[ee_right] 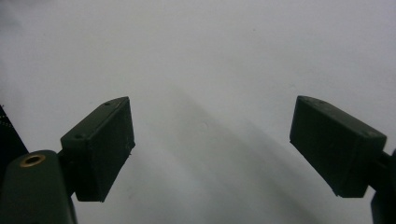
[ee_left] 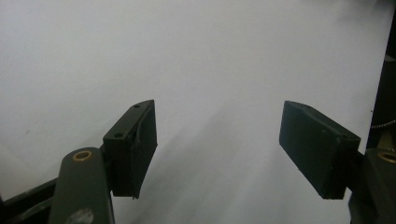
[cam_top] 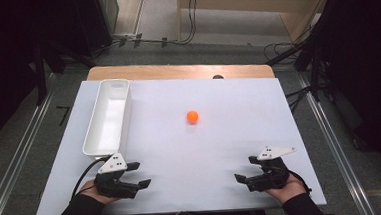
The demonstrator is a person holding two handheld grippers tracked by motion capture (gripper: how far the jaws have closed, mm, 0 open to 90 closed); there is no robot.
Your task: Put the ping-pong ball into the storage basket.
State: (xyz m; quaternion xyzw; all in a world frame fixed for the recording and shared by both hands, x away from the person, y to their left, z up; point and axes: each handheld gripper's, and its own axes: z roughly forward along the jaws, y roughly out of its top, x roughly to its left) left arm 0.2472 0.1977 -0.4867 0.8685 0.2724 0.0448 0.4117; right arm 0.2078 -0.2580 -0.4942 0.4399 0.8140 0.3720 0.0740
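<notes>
A small orange ball lies on the white tabletop, near its middle. A long white bin stands along the left side, and nothing shows inside it. My left gripper rests near the front left edge, just in front of the bin's near end, with its jaws wide apart. In its own view the left gripper has bare white surface between the jaws. My right gripper sits near the front right edge, open. In its own view the right gripper holds nothing.
A strip of wooden table shows behind the white surface. Cables run over the grey floor beyond it. Dark stands and metal rails flank both sides of the table.
</notes>
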